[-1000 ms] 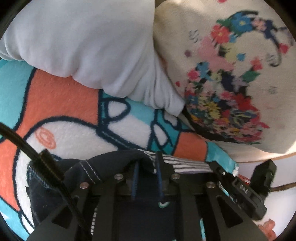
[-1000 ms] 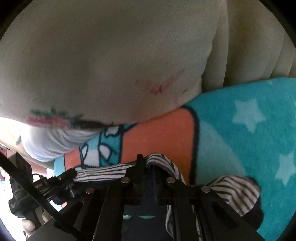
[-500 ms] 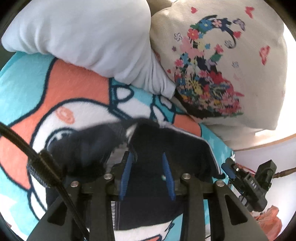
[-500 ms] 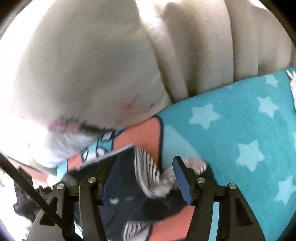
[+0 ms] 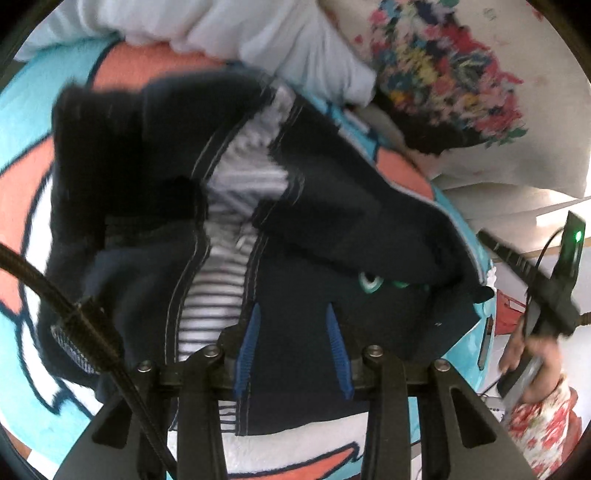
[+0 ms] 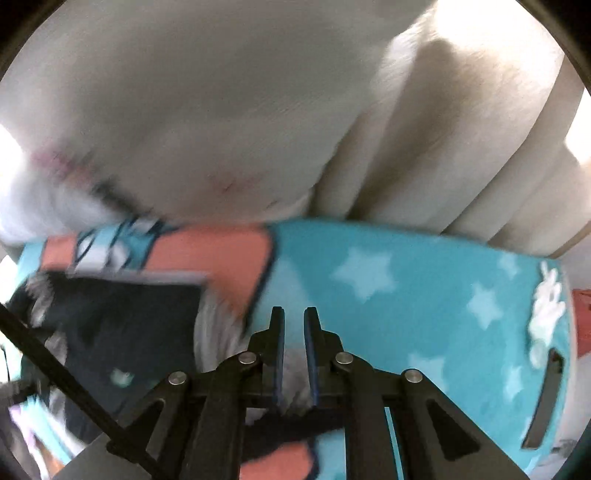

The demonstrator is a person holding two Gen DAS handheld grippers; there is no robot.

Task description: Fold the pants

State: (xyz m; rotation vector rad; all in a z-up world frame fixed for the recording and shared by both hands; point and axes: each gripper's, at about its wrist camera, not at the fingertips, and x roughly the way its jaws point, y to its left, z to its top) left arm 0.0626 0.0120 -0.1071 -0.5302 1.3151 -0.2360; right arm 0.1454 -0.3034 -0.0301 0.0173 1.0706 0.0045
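Dark navy pants (image 5: 332, 236) with a grey-and-white striped lining lie crumpled on a turquoise, orange and white blanket (image 5: 22, 122). My left gripper (image 5: 291, 314) is open, its blue-padded fingers (image 5: 246, 347) spread just above the navy cloth near a small green print. In the right wrist view the pants (image 6: 122, 325) lie blurred at lower left. My right gripper (image 6: 294, 317) has its fingers close together with a narrow gap; pale striped cloth shows low between them, and whether it is pinched is unclear.
A white pillow (image 5: 221, 26) and a cream floral cushion (image 5: 454, 74) lie behind the pants. A large cream cushion (image 6: 221, 110) fills the right wrist view above the star-patterned blanket (image 6: 424, 295). My right gripper's body and the hand holding it (image 5: 535, 332) are at the bed's right edge.
Both grippers released the pants' edge and drew back; the pants dropped onto the blanket. The left stayed open; the right opened, then closed to a narrow gap while sliding right.
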